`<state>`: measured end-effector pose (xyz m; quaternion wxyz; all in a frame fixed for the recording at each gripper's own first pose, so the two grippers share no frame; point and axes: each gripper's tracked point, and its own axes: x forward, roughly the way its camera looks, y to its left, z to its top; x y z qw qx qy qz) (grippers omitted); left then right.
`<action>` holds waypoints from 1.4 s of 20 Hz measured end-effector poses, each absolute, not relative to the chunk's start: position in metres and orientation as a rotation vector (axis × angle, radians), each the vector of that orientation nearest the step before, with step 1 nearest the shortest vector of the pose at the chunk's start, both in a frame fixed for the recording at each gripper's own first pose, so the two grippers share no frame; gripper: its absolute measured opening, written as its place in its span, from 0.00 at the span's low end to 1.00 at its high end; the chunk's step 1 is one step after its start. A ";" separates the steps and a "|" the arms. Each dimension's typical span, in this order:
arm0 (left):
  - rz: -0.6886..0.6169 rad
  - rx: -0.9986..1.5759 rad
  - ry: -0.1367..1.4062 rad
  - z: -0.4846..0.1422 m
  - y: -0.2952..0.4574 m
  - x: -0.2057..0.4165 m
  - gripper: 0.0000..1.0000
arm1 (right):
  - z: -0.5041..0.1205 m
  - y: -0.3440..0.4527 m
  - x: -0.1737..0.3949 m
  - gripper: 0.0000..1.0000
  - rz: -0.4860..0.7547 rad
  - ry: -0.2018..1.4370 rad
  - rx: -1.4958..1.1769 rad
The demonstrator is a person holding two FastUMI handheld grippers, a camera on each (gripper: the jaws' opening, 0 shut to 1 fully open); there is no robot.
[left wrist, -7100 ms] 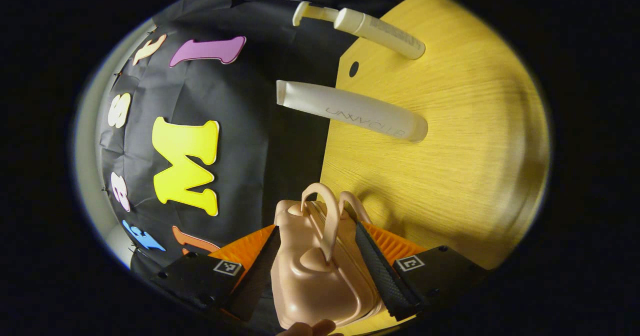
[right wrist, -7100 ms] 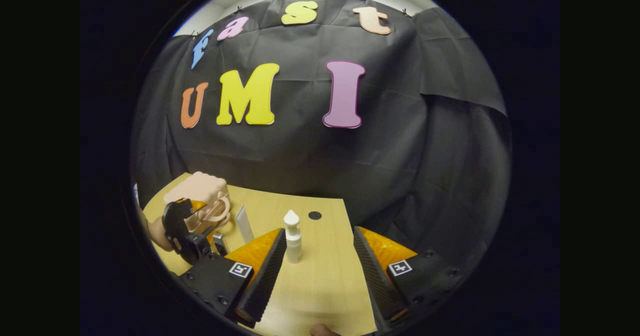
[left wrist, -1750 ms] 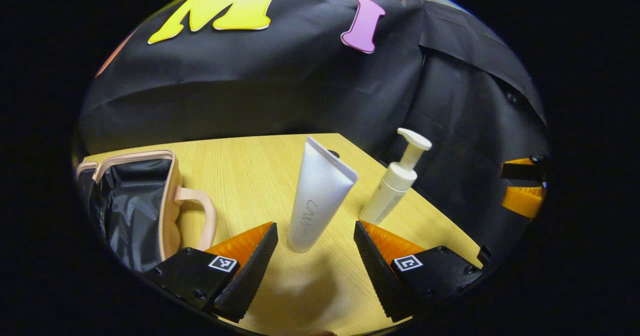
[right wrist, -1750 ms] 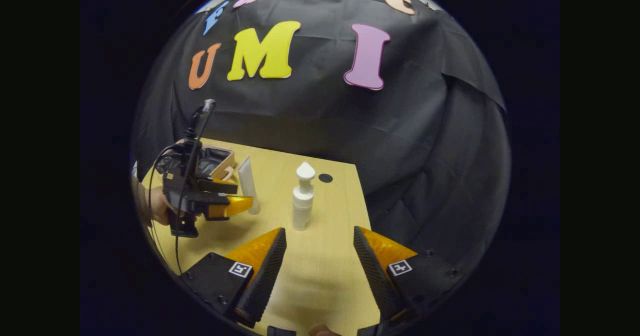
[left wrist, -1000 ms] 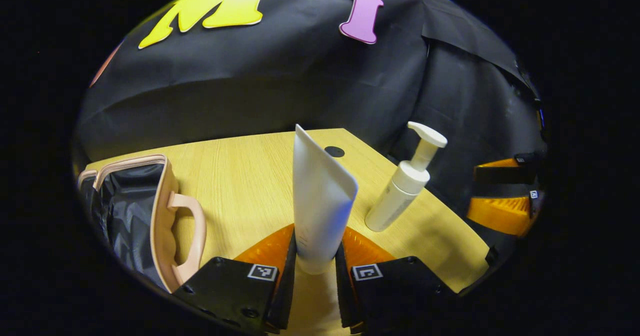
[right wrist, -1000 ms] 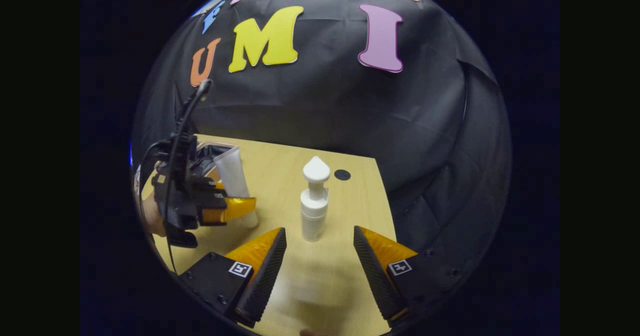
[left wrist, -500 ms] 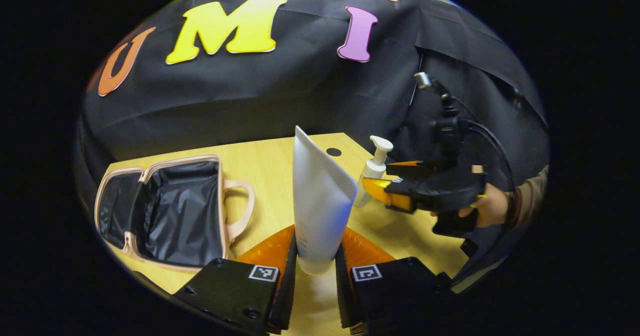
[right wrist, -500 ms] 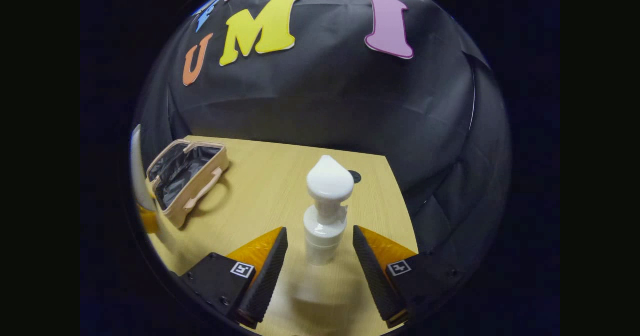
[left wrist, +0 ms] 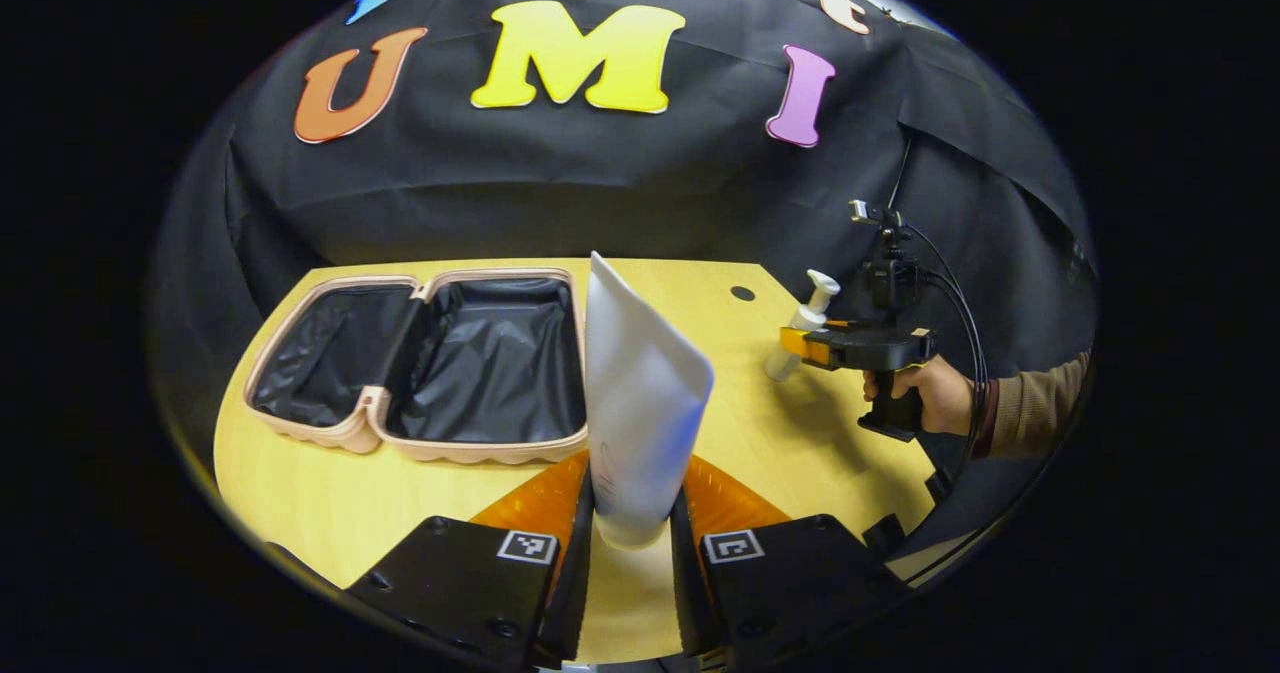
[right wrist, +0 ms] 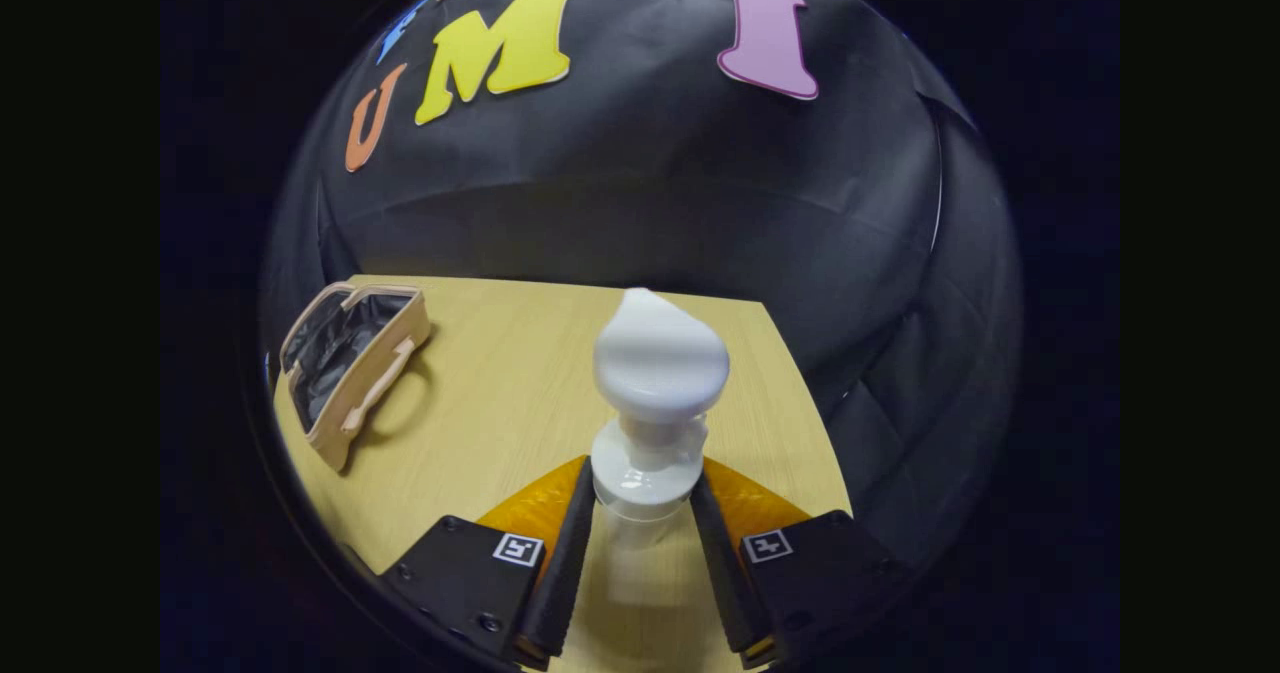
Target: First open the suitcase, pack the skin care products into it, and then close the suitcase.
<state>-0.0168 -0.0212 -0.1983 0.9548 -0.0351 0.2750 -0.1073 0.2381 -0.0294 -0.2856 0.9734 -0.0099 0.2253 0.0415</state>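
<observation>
The wooden table [left wrist: 300, 493] carries the open suitcase [left wrist: 420, 368], which lies flat with its dark lining up, ahead and to the left of the left gripper [left wrist: 630, 553] and far off to the left of the right gripper [right wrist: 640, 553]. The left gripper pinches the white tube [left wrist: 640, 413] upright between both fingers, the tube raised just right of the suitcase. The right gripper has both fingers pressed against the white pump bottle [right wrist: 655, 393]; in the left gripper view this bottle [left wrist: 800, 328] stands on the table well to the right, at the tip of the right gripper held by a hand [left wrist: 925, 393].

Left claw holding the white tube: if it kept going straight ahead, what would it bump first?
Probably the black cloth wall. The left claw points past the open suitcase's right edge, though depth is hard to judge.
</observation>
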 end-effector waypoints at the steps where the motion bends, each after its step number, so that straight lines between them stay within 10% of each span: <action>1: -0.192 -0.075 0.552 -0.195 -0.009 -0.017 0.39 | -0.286 -0.029 0.237 0.55 0.080 0.453 -0.014; 7: -0.026 -0.049 0.540 -0.186 0.077 0.019 0.39 | -0.275 -0.015 0.207 0.49 0.058 0.444 0.014; 19: -0.092 0.019 0.777 -0.297 0.109 0.135 0.39 | -0.212 0.116 0.069 0.49 0.171 0.440 0.025; 28: -0.074 0.084 0.925 -0.335 0.117 0.167 0.39 | -0.174 0.183 0.081 0.49 0.205 0.420 0.036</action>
